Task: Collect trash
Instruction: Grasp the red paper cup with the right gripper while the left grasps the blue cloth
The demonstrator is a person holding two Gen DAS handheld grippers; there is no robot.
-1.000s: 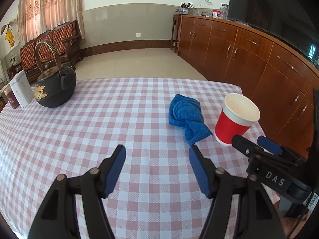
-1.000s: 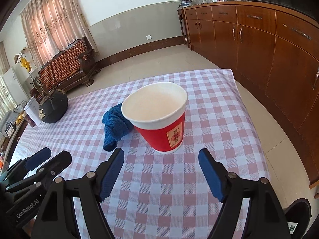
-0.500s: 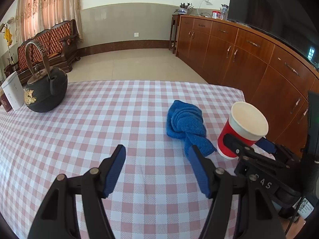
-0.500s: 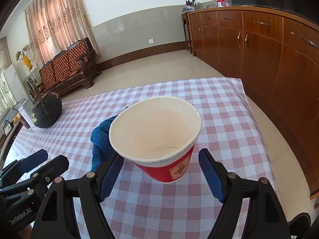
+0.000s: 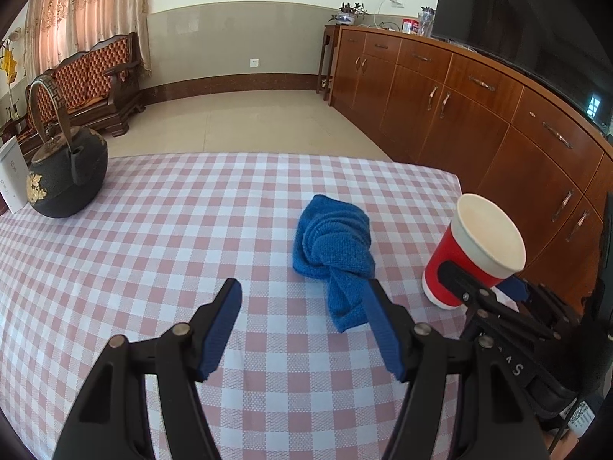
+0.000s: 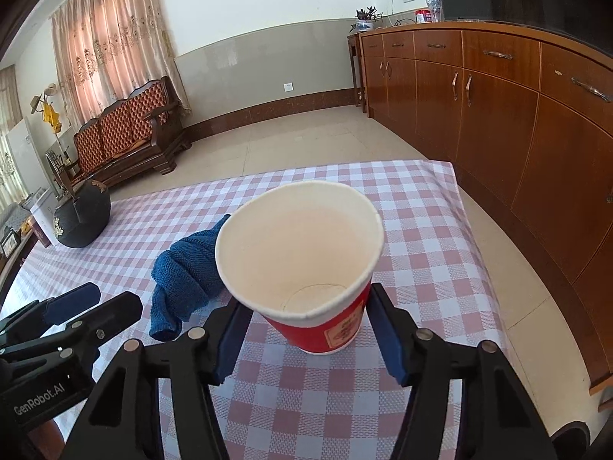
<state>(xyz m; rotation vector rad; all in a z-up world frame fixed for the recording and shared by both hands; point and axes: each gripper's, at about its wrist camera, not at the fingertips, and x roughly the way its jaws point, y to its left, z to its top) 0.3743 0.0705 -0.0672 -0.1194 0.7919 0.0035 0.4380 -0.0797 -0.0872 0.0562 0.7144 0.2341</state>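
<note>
The red paper cup (image 6: 306, 268), empty inside, is being stood upright near the right edge of the checked bench (image 6: 421, 268), just beside a crumpled blue cloth (image 6: 184, 272). The right tongs (image 6: 302, 329) have just been closing and are being pressed against its sides. The left tongs (image 5: 302, 326) are being held apart, empty, over the bench.

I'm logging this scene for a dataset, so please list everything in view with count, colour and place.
paper cup: 1, red with white rim, near the table's right edge, between the right pads
cloth: 1, blue, crumpled left of the cup
kettle: 1, black, far left of the table
tablecloth: 1, pink-white check
cabinets: brown, along the right wall
sofa: 1, wooden, orange cushions, by the curtains
left hand-held gripper: black, blue pads, open, empty
right hand-held gripper: jaws just closing around the cup; contact unclear
</note>
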